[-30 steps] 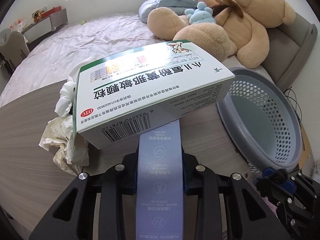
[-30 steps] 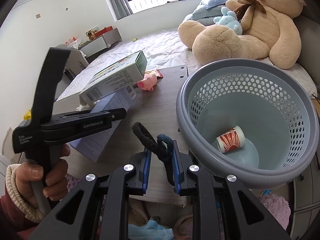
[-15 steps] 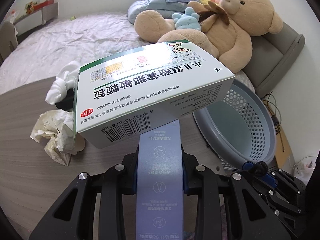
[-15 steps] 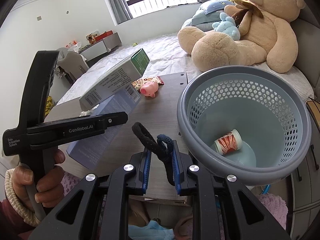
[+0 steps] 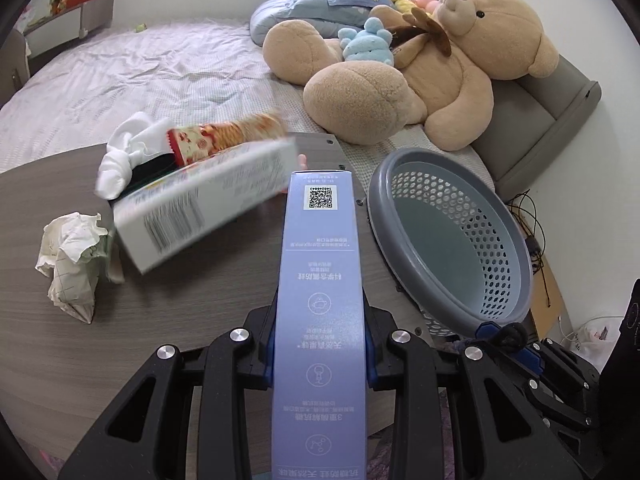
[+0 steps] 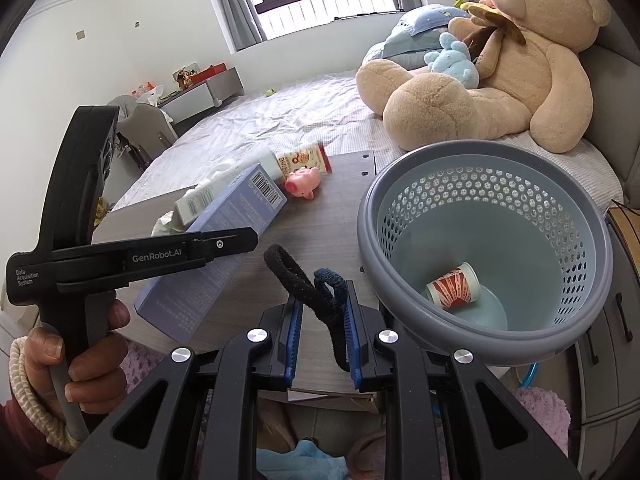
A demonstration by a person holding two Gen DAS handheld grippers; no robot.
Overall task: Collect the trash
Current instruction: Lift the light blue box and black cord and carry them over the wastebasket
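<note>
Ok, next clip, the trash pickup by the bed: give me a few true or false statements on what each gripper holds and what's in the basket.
1. The left gripper is shut on the blue box. True.
2. The right gripper is open with nothing in it. False: it is shut on the hair ties.
3. The grey basket holds a red-and-white paper cup. True.
4. The crumpled tissue lies in the basket. False: it lies on the wooden table.
5. The pink pig toy sits on the bed. False: it is on the table.
</note>
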